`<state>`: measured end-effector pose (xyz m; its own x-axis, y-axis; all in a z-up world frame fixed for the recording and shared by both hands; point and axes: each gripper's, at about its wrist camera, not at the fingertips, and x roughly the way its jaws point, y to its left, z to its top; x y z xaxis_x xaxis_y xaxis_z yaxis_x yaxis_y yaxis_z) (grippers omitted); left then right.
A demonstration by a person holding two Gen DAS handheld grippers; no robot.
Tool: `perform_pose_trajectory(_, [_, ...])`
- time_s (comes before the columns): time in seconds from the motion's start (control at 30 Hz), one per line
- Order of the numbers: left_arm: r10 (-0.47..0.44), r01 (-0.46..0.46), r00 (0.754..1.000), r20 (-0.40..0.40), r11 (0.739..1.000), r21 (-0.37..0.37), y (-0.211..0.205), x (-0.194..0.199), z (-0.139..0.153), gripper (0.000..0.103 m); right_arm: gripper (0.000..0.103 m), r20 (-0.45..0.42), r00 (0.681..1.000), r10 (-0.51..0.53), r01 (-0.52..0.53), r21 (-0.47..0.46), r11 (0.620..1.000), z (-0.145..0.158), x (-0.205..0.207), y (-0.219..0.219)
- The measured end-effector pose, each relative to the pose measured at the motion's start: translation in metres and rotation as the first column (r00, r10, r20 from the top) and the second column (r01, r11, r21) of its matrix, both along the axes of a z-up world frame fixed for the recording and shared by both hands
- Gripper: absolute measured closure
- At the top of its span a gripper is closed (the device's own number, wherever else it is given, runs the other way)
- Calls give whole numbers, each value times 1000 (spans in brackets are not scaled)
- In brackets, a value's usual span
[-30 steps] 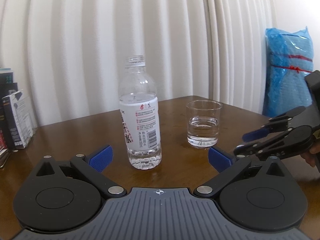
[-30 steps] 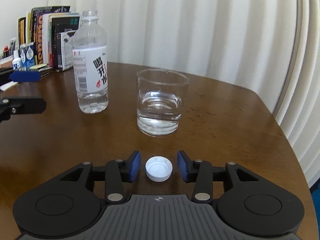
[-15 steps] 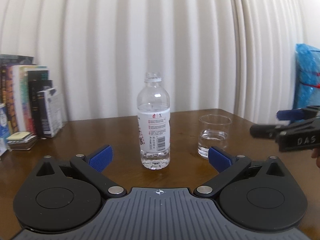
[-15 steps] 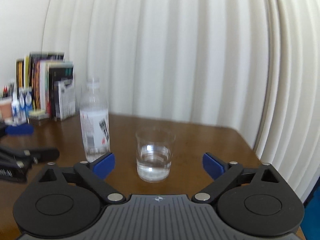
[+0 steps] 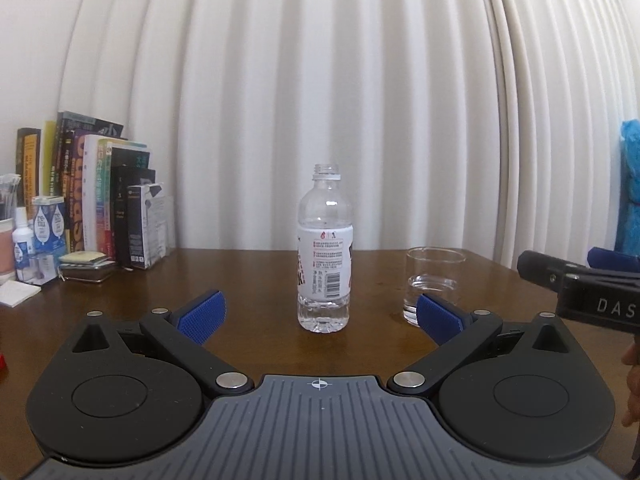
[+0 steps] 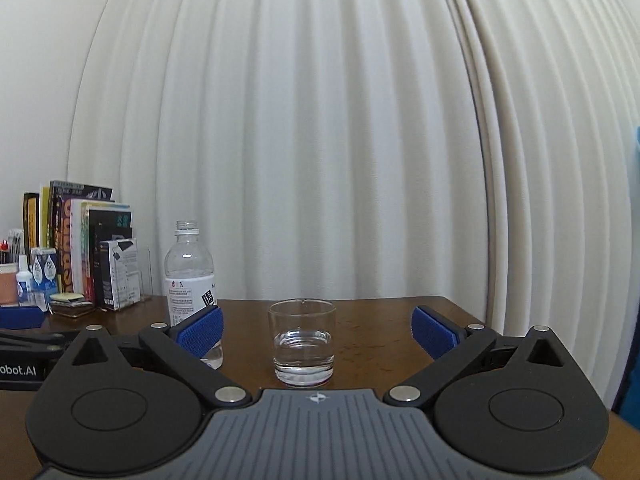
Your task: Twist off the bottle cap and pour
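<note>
Left wrist view: our left gripper (image 5: 318, 316) is spread wide and empty, facing the uncapped bottle (image 5: 325, 252) upright on the desk (image 5: 240, 276), the glass (image 5: 434, 284) beside it.

Right wrist view: our right gripper (image 6: 318, 330) has just opened fully, nothing between its jaws. Pouring looks finished; recapping may be next, but the cap is out of sight.

Soft, even daylight; sharp frames.
Fisheye bends curtain (image 5: 320, 80) folds at edges; dark vignette corners; faint table (image 6: 380, 320) sheen.

bottle (image 6: 191, 292) base hidden behind right gripper (image 6: 318, 330) pad; blue bag (image 5: 631, 184) cut off at edge.
</note>
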<state>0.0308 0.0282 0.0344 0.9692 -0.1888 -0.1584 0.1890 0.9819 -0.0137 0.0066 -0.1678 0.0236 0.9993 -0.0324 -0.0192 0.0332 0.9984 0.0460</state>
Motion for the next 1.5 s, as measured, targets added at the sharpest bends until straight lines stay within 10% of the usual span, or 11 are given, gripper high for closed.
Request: perform_pose_trajectory(1.5, [125,-126,992,32,992,15,-13,-29,-25,0,0,22,997,70,-72,60,996,-31,-37,0])
